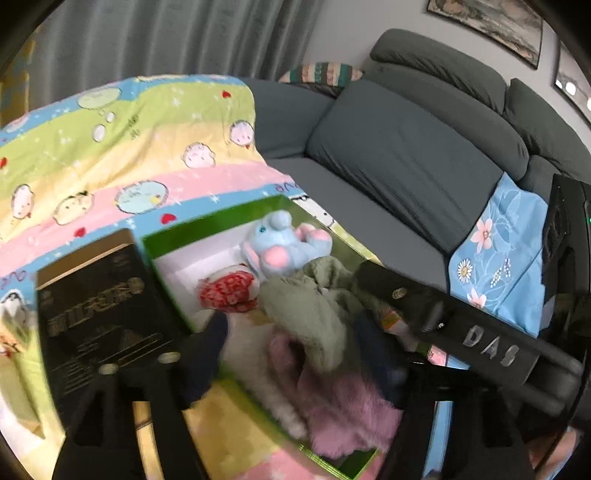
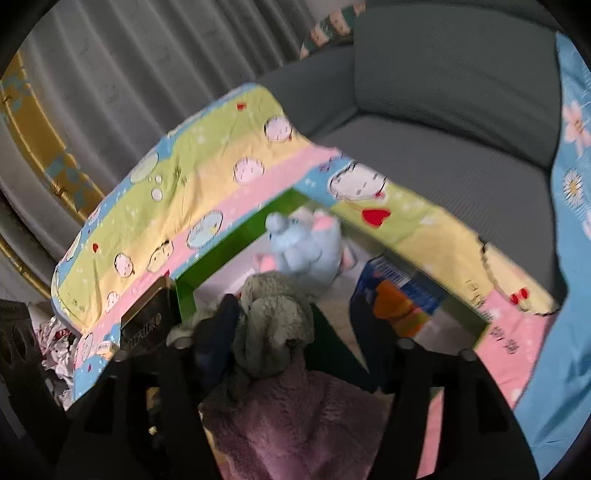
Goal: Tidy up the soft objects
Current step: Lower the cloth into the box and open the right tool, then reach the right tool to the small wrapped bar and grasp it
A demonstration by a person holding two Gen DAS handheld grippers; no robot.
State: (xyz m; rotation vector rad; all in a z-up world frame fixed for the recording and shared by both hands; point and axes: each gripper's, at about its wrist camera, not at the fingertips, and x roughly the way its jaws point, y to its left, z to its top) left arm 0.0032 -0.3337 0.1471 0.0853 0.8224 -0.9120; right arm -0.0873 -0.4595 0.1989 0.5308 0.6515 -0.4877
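I see both tongs apart over the green box (image 1: 221, 218): left gripper (image 1: 295, 343) and right gripper (image 2: 295, 325) straddle the green cloth (image 2: 273, 325), unclamped.

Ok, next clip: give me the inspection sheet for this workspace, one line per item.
Surface: cartoon-print blanket spread over a grey sofa.
Job's things: green box holding a blue plush toy, a red-and-white soft item, a grey-green fleece and a pink fleece.
Clutter: black tin beside the box; blue-and-orange carton at the box's right side; crumpled wrappers off the blanket.
Grippers: left gripper open over the fleeces; right gripper open, grey-green fleece between its fingers, grip not visible.
Cables: nothing seen.
Surroundings: grey curtain, framed picture, blue floral cloth.
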